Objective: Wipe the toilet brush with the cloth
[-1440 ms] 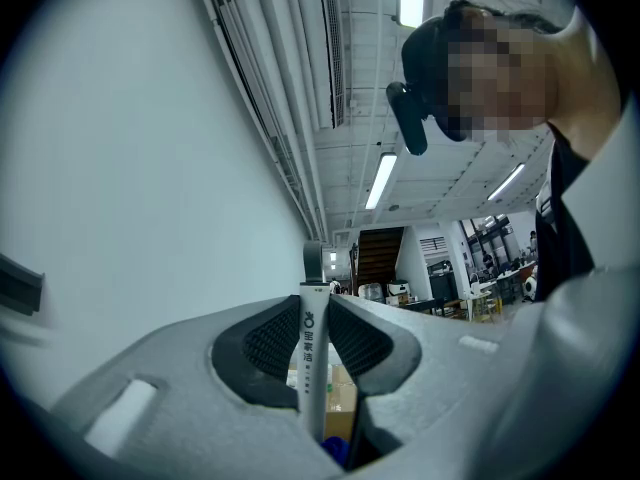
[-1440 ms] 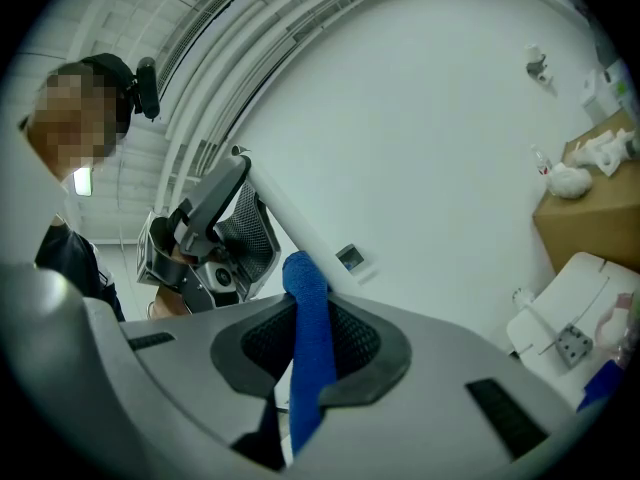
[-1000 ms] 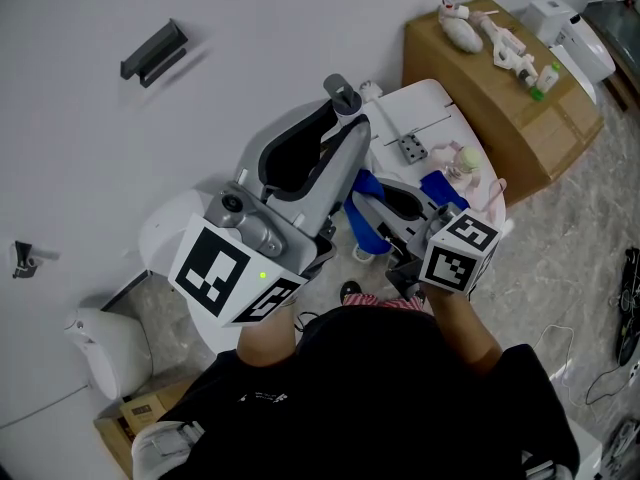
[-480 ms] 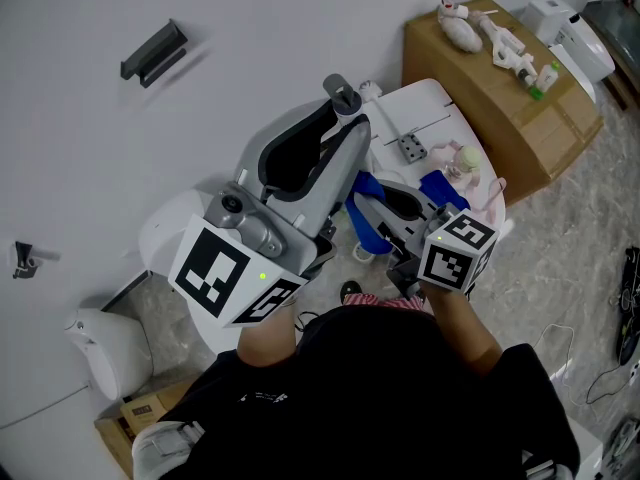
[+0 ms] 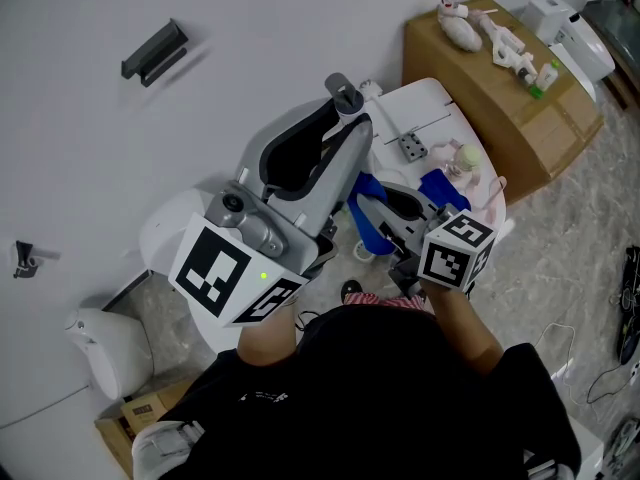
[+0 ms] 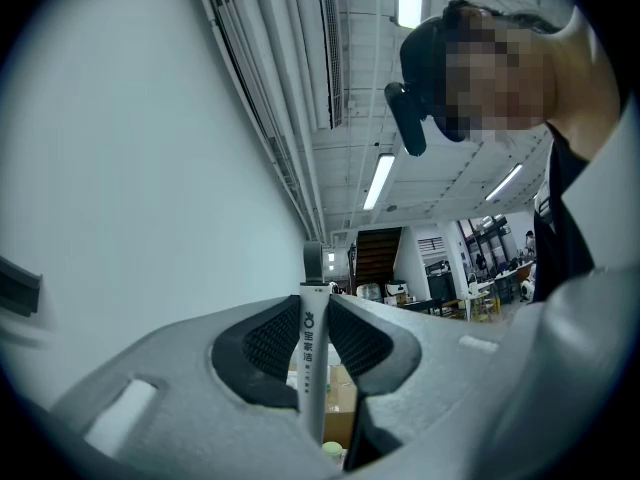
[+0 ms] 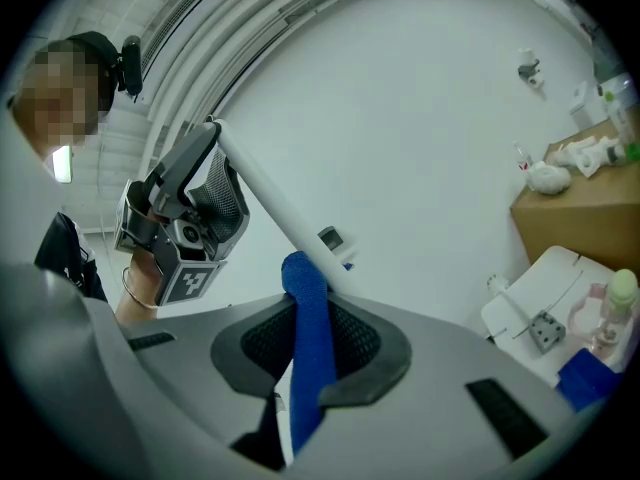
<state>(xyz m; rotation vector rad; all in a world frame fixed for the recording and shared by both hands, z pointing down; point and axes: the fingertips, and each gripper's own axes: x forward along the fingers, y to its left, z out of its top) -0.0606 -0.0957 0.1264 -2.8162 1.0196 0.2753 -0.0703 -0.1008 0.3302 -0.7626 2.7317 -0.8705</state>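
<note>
The toilet brush's white handle (image 6: pixel 312 368) stands upright between the jaws of my left gripper (image 6: pixel 313 313), which is shut on it. Its grey end (image 5: pixel 340 90) pokes out past the left gripper (image 5: pixel 345 118) in the head view. In the right gripper view the handle (image 7: pixel 270 193) slants down from the left gripper to the blue cloth (image 7: pixel 308 338). My right gripper (image 7: pixel 305 318) is shut on that cloth, whose top edge rests against the handle. In the head view the cloth (image 5: pixel 365 203) hangs at the right gripper (image 5: pixel 372 213), just below the left one. The brush head is hidden.
A white low table (image 5: pixel 435 103) behind the grippers carries a grey dotted cube (image 5: pixel 411 148), a blue item and a small bottle. A cardboard box (image 5: pixel 520 118) with small things stands at the back right. A white bin (image 5: pixel 105 353) sits at the lower left by the wall.
</note>
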